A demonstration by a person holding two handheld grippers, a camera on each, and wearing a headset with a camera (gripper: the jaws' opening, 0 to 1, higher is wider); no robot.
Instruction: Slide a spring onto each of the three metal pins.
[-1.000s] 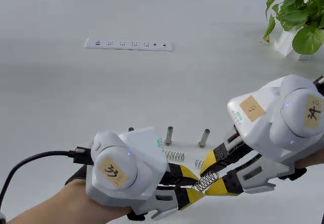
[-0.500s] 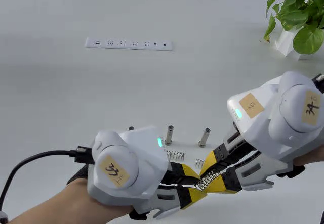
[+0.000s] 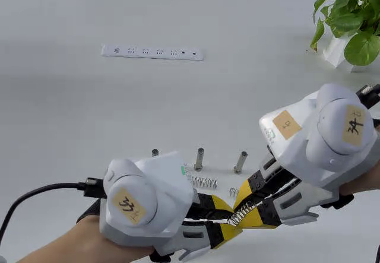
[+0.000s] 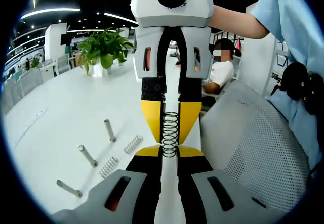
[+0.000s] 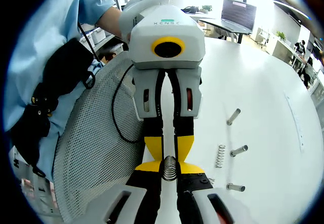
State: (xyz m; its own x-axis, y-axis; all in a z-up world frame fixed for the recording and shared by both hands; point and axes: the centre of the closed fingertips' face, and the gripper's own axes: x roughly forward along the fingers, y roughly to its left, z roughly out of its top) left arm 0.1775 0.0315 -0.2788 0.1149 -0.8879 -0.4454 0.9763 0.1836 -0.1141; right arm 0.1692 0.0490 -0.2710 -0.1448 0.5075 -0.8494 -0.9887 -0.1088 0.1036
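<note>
A small steel spring (image 3: 241,212) hangs just above the table between both grippers. My right gripper (image 3: 246,206) holds it lengthwise between its yellow fingers, and my left gripper (image 3: 229,219) pinches its near end. In the left gripper view the spring (image 4: 170,132) runs up from my left gripper (image 4: 169,151). The right gripper view shows the spring (image 5: 169,169) end-on in my right gripper (image 5: 169,167). Three upright metal pins (image 3: 155,152) (image 3: 199,158) (image 3: 240,161) stand bare just beyond. Two loose springs (image 3: 203,182) (image 3: 233,192) lie in front of them.
A white power strip (image 3: 152,52) lies far back on the white table (image 3: 89,114). A potted plant (image 3: 350,19) stands at the back right corner. A mesh chair (image 4: 258,148) is behind the table's near edge, and a person (image 4: 220,70) sits beyond it.
The right gripper has edged slightly left and lower, closer against the left one. The spring stays between both sets of jaws. Pins and loose springs have not moved.
</note>
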